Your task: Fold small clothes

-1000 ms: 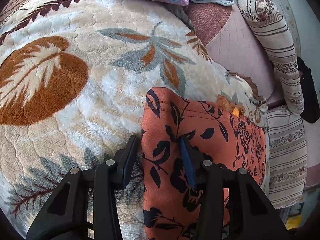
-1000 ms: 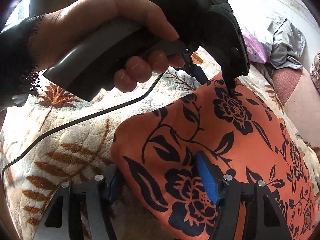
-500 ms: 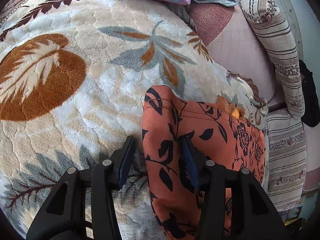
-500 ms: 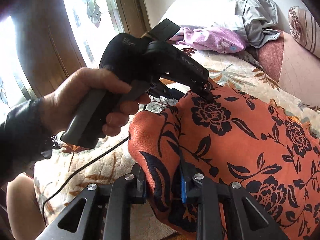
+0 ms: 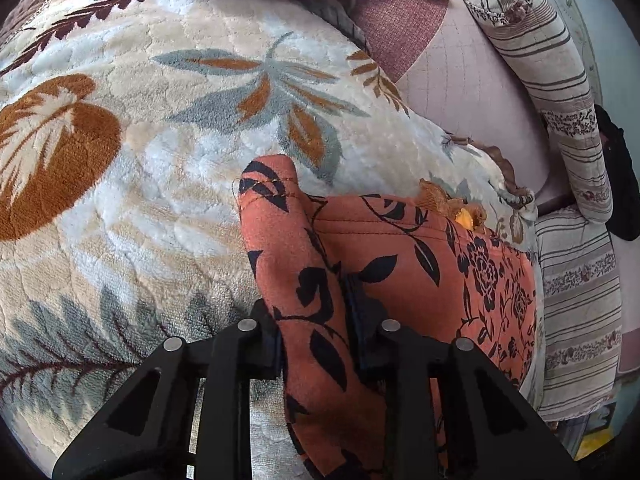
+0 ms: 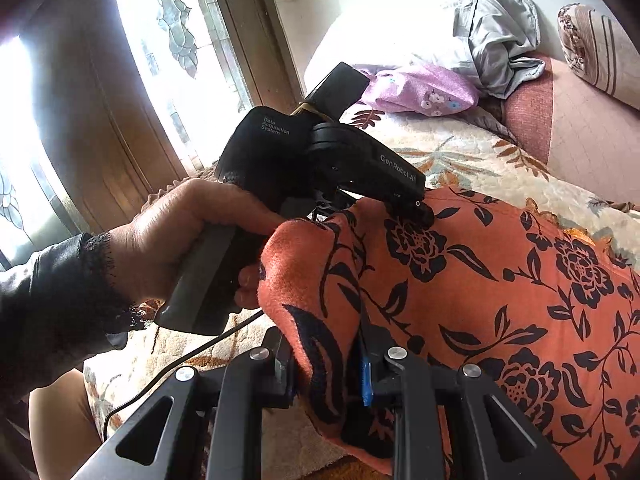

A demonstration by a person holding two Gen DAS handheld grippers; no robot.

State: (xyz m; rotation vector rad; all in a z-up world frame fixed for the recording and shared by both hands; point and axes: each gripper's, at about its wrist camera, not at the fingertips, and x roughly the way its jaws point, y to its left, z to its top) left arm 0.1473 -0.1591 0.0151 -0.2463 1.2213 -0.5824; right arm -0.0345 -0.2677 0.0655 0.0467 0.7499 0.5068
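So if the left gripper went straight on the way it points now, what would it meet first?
Probably more of the orange floral garment its closing jaws already pinch, then the leaf-print blanket; depth is unclear.

bedroom, daylit

plush cream blanket (image 5: pixel 192 168) with rust and grey leaf print covers the bed; pink quilted sheet (image 5: pixel 460 92) beside it; striped bolster pillow (image 5: pixel 560 92) at the edge; lilac floral cloth (image 6: pixel 420 90); grey garment (image 6: pixel 492 36); wooden-framed patterned-glass window (image 6: pixel 168 40), bright glare.

Orange garment (image 5: pixel 420 264) with black floral print — one edge bunched upward; the rest spread on the blanket (image 5: pixel 160 160).
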